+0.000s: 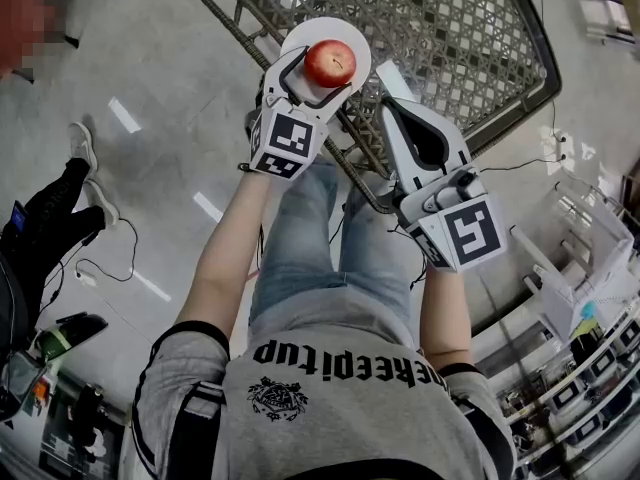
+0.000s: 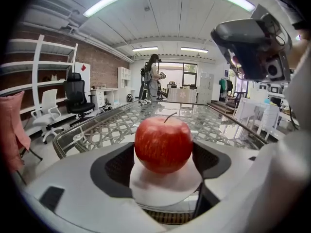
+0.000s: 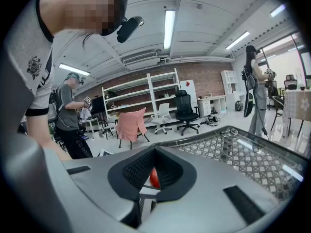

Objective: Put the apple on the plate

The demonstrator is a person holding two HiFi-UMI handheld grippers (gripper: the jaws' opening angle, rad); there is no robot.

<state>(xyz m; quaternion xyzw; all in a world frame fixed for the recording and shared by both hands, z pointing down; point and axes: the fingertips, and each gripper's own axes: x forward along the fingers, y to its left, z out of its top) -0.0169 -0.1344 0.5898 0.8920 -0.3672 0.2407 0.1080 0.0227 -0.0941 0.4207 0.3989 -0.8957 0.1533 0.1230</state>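
So the apple (image 1: 330, 63) is already sitting on the little white plate (image 1: 347, 30), pretty much dead centre, stem up. The plate is the only dish around and the apple is the only thing in it. It's parked near the edge of a glass desk (image 1: 450, 38) with a criss-cross lattice under the top. The left gripper (image 1: 318, 73) has its fingers (image 2: 119, 166) closed in on the apple from both sides. In the left gripper view the dark pads look like they're touching the skin left and right, while the bottom of the apple rests on the plate. The right gripper (image 1: 400, 118) is just beside it, a bit nearer the person, hanging over the desk edge. Its fingers are pressed together with nothing between them, and only a red sliver of the apple shows past them.
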